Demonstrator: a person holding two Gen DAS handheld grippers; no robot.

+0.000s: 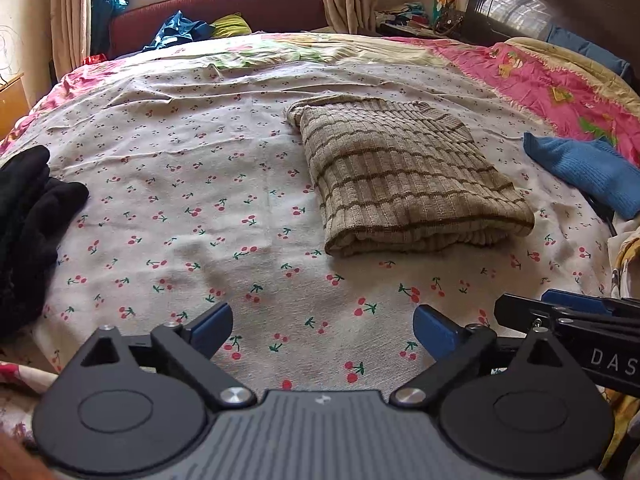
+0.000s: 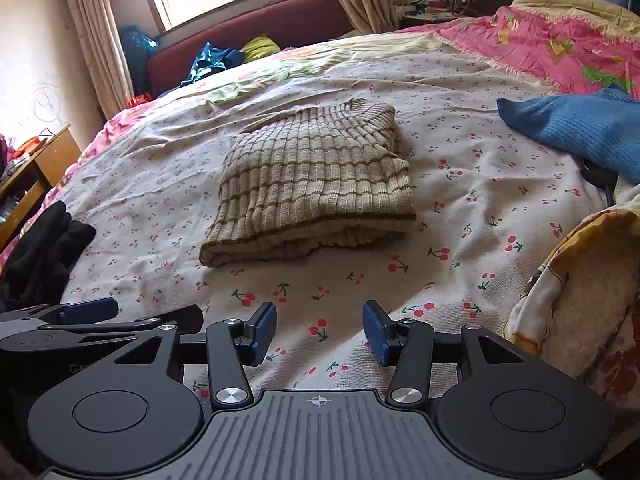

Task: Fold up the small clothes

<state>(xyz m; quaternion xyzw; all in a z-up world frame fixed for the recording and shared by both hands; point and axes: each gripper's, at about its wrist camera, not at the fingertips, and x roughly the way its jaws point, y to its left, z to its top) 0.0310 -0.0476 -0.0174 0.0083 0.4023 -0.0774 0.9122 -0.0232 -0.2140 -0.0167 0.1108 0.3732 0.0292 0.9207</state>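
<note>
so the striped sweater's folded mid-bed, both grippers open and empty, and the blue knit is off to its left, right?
Not quite: the blue knit lies to the right of the folded striped sweater, as the right wrist view shows. The black clothes are on the left. The left gripper and right gripper are open and empty.

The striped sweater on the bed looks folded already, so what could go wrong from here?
Both tongs, left and right, are open and empty near the bed's front edge. Grabbing only the top layer of the striped sweater could undo the fold. Reaching right for the blue sweater might drag across it, since they lie close together.
</note>
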